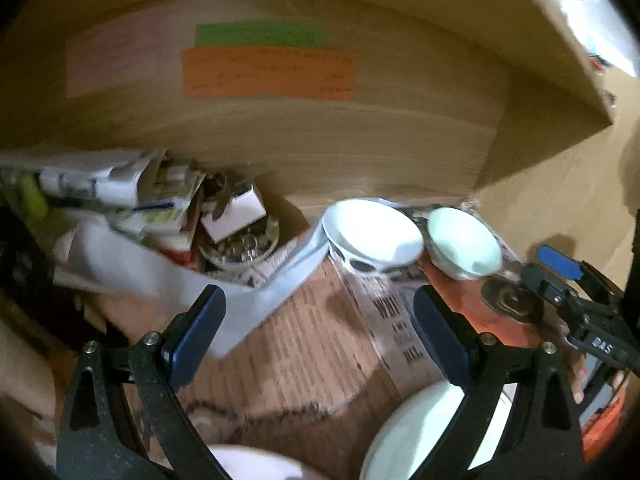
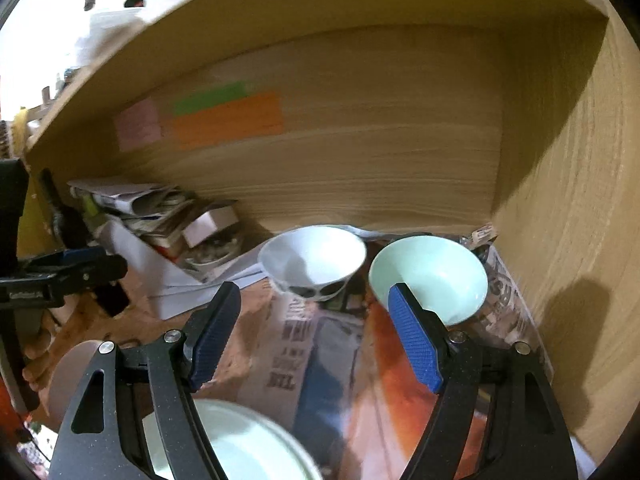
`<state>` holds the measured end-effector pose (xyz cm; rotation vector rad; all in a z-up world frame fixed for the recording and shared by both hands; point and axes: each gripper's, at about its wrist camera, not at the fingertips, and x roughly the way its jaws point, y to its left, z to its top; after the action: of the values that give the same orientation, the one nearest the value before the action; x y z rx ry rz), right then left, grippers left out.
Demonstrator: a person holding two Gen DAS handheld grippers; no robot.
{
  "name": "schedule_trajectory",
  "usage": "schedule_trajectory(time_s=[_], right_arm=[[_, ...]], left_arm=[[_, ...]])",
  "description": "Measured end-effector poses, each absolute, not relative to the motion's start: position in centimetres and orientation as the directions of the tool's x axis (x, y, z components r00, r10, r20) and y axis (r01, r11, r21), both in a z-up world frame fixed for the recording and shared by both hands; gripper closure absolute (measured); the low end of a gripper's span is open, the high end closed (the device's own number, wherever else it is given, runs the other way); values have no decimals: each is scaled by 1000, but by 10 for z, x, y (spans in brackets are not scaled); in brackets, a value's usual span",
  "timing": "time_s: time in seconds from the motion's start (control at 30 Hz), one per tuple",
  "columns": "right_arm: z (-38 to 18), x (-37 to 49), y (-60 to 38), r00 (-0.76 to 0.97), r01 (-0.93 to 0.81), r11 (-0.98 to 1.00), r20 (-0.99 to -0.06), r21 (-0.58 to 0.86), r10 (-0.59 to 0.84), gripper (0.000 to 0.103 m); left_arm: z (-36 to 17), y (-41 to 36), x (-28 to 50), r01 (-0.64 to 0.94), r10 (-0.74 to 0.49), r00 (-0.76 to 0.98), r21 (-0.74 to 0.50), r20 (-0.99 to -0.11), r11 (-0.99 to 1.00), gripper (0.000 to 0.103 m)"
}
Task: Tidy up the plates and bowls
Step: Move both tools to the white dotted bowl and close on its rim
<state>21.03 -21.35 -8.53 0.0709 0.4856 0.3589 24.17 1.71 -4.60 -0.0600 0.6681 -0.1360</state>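
Two bowls stand side by side on newspaper at the back of a wooden shelf: a white bowl (image 1: 372,236) (image 2: 316,260) with dark spots on its outside, and to its right a pale green bowl (image 1: 464,244) (image 2: 432,276). My left gripper (image 1: 320,320) is open and empty, short of the white bowl. My right gripper (image 2: 316,332) (image 1: 548,276) is open too, its right finger in front of the green bowl, apart from it. A pale green plate (image 2: 240,440) (image 1: 420,432) lies below both grippers. The left gripper (image 2: 108,276) shows at the right wrist view's left edge.
A heap of papers, small boxes and a glass dish (image 1: 240,244) fills the shelf's back left. Coloured notes (image 1: 268,72) stick to the back wall. The shelf's side wall (image 2: 568,240) rises close to the right of the green bowl. Another white plate's edge (image 1: 256,464) shows at the bottom.
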Motion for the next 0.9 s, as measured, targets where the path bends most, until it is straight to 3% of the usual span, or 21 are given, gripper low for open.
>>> schedule_trajectory(time_s=[0.27,0.4,0.53,0.63,0.9], right_arm=[[-95,258,-222,797,-310,934,-486,181,359,34],[-101,283,-218,752,-329,921,-531,210,390,49],[-111,303,-209,710,-353,917,-584,187,393,69],[-115,316,-213,690,-357,909,-594,217,413,74],[-130,342,-206,654,-375,910,-645,177,395,74]], left_arm=[[-63,1,301,99,-139,721,-97,-679,990,7],[-74,-6,324,83,-116,700,-80,-704,993,7],[-77,-4,341,78,-116,691,-86,-713,993,13],[-81,0,353,64,-110,690,-91,-715,994,18],[-111,-6,385,91,-173,602,-149,-779,985,36]])
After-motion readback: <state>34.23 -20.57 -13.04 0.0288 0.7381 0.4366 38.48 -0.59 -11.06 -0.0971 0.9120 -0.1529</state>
